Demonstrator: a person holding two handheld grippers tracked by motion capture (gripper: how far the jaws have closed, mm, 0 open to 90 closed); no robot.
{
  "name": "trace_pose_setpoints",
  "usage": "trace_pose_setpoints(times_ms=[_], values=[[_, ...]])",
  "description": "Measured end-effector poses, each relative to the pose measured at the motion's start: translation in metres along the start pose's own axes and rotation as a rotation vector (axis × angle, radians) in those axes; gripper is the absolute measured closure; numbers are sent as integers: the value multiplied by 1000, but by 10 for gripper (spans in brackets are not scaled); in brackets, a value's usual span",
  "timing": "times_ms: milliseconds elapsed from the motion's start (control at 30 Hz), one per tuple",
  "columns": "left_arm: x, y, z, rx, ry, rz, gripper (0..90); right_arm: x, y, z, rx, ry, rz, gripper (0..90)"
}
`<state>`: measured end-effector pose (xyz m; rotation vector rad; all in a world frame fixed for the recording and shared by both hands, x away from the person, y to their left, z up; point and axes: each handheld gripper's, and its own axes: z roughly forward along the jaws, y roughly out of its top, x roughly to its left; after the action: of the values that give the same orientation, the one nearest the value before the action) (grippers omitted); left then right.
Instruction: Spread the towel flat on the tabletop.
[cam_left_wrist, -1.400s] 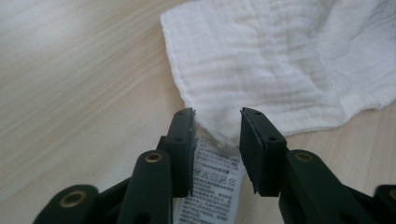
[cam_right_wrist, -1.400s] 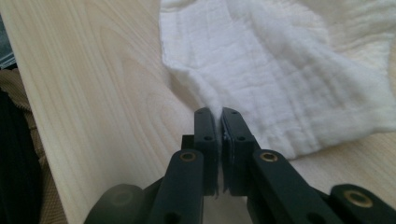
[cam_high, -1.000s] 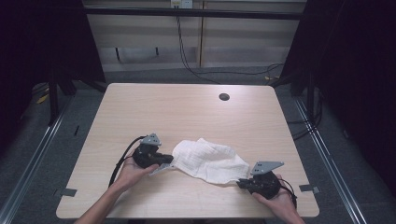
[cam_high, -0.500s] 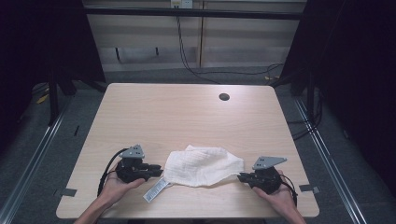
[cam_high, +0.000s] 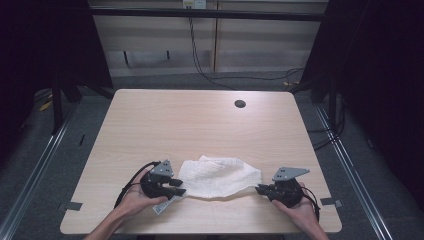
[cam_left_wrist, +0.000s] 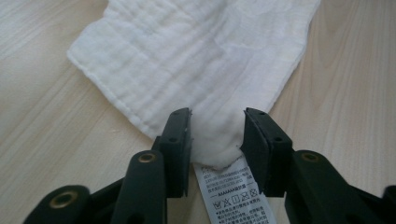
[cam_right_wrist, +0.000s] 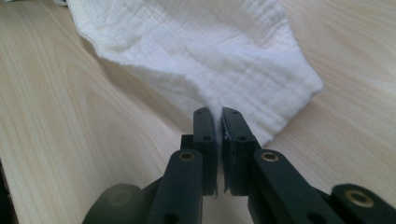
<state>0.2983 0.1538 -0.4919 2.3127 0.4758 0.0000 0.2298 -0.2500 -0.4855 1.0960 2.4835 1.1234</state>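
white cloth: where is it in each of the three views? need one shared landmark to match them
High view: the white cloth lies at the table's near edge, between the two tongs.
Left gripper view: it spreads across the upper middle, one corner between the open jaws.
Right gripper view: it spreads across the top, a corner pinched in the shut jaws.
Shared landmark: the cloth's wash label, also seen by the left tongs in the high view.
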Motion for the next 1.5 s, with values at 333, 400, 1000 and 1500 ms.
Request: trace_pose_setpoints(times_ms=[333, 400, 1000, 1500], values=[[-13, -3, 3, 15, 36, 121, 549, 0, -1, 1, 7, 1, 3, 846], [-20, -1, 6, 22, 55, 159, 592, 0, -1, 1, 8, 2, 6, 846], [-6, 6, -2, -41, -51, 38, 873, 0, 1, 0, -1, 4, 12, 837], [-3, 4, 7, 14, -9, 42, 824, 1, 1, 2, 3, 14, 11, 824]])
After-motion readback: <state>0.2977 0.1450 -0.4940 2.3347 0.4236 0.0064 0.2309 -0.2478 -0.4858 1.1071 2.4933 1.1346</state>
